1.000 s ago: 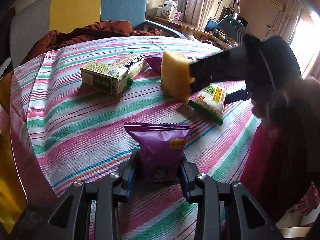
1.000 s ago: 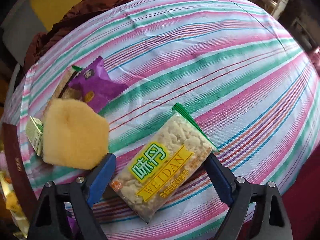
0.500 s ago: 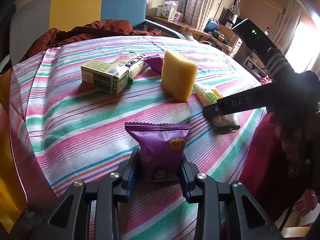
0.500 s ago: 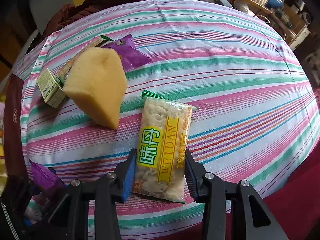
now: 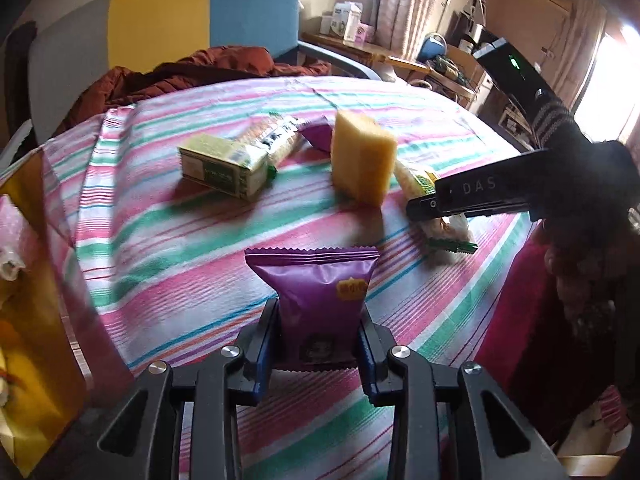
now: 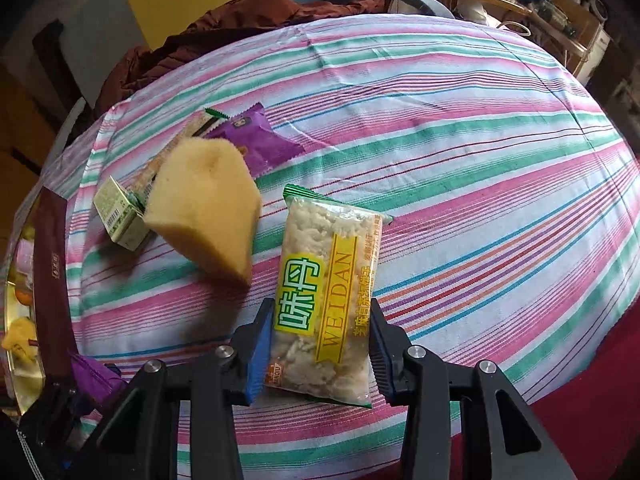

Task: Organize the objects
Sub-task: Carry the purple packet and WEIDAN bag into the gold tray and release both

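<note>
Purple packet point(image 5: 318, 300) stands upright between the left gripper point(image 5: 316, 344) pads, clenched at its lower half, near edge of the striped table point(image 5: 160, 248). Cracker bag point(image 6: 326, 300) lies flat on the cloth; right gripper point(image 6: 320, 344) straddles its lower end, pads at both long sides, clamped or about to be, contact looks made on both. Bag not clearly lifted.

Handling, my read: both are light, crinkly film packs, slick, contents brittle. Squeeze across the narrow width, low pressure, or the crackers crumble. Purple packet is puffy and soft, could pivot in the pads. Sponge point(image 5: 362, 160) stands on end just beside the cracker bag; very light, easy to knock over.

Left view only: the right gripper from the side, held by a dark gloved hand point(image 5: 592, 200), its fingers over the cracker bag; chair and cluttered room behind. Right view only: the bag label, a second purple packet point(image 6: 256, 140) flat behind the sponge, and a bin at the table's left edge, contents unclear. Green carton point(image 5: 224, 166) and another wrapped bar point(image 5: 276, 136) show in both, touching each other.
</note>
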`<state>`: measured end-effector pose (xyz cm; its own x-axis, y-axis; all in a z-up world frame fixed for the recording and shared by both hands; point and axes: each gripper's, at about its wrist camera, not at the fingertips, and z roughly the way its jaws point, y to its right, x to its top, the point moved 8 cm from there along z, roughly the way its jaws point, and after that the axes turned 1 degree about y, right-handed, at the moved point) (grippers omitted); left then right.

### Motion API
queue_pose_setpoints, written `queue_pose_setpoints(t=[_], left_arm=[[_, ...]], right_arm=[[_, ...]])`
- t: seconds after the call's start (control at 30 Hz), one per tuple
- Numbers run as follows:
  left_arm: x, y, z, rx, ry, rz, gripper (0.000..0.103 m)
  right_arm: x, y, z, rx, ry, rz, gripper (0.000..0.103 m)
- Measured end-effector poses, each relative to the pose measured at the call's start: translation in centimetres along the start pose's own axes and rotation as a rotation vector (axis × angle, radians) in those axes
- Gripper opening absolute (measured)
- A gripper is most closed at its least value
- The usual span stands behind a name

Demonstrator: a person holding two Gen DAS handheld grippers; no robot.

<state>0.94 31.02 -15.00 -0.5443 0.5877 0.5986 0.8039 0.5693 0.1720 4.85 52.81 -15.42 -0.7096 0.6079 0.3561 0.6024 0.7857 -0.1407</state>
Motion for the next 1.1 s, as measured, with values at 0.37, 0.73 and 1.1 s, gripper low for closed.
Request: queue_pose_setpoints(t=[0.37,0.73,1.1], left_arm=[[1.4,-2.4,-6.1,0.1,0.108,-0.059,0.034],[1.1,-6.0,-10.3,0.176,0.173,-0.135,0.035],[-1.4,-13.1,-14.8,0.23,0.225,-0.316,0.035]], right_arm=[[-2.6,-3.1,-6.4,0.119,0.189,0.051,0.043],[-3.1,-9.6,-10.3,0.25,0.264,-0.09,0.044],[-5.5,-22.0,-9.7,0.396,0.195,-0.33,0.043]])
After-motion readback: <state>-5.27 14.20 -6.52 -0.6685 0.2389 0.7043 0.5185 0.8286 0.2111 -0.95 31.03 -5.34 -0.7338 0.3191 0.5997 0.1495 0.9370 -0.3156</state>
